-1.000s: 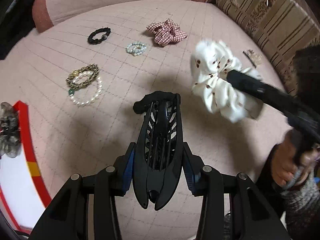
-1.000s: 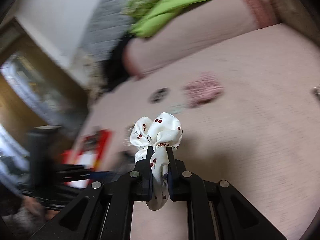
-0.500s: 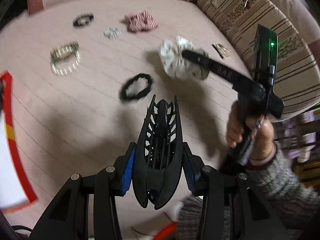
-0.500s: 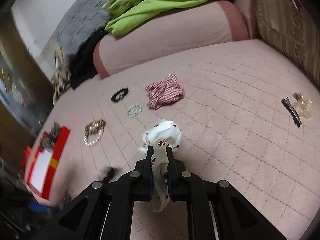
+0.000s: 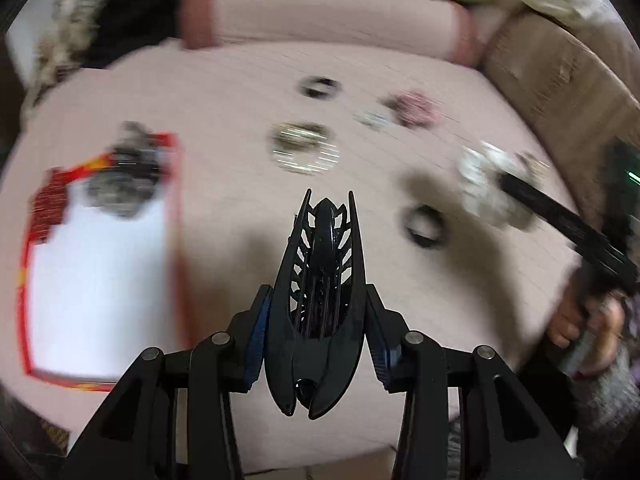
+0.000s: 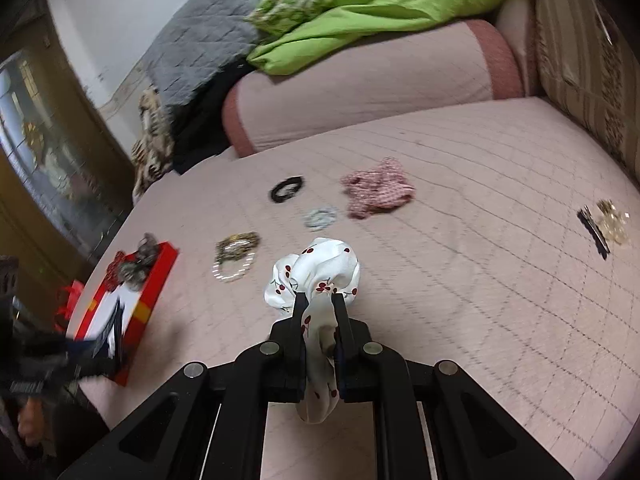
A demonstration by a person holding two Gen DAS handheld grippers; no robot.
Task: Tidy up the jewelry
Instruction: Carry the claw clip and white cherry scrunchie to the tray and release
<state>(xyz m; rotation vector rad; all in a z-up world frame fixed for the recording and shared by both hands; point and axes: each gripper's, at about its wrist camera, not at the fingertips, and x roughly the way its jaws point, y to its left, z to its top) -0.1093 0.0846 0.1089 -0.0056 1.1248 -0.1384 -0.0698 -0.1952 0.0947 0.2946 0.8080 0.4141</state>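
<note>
My left gripper (image 5: 320, 320) is shut on a black claw hair clip (image 5: 320, 264), held above the pink quilted bed. A red-rimmed white box (image 5: 178, 184) lies to its left, with a grey hair accessory (image 5: 120, 184) at its far end. My right gripper (image 6: 319, 308) is shut on a white cherry-print scrunchie (image 6: 316, 268), hanging over the bed's middle. In the left wrist view that scrunchie (image 5: 480, 184) shows blurred at the right. In the right wrist view the box (image 6: 156, 276) sits at the left.
On the bed lie pearl and gold bracelets (image 6: 236, 254), a black beaded ring (image 6: 287, 189), a pale bead bracelet (image 6: 320, 217), a pink checked scrunchie (image 6: 376, 192), hairpins (image 6: 604, 224) and a black hair tie (image 5: 424, 226). A bolster (image 6: 360, 96) and green blanket (image 6: 380, 4) lie behind.
My left gripper has swung left and upward with the clip, so the red-rimmed box now fills the left of its view. The right gripper shifted slightly, still gripping the scrunchie.
</note>
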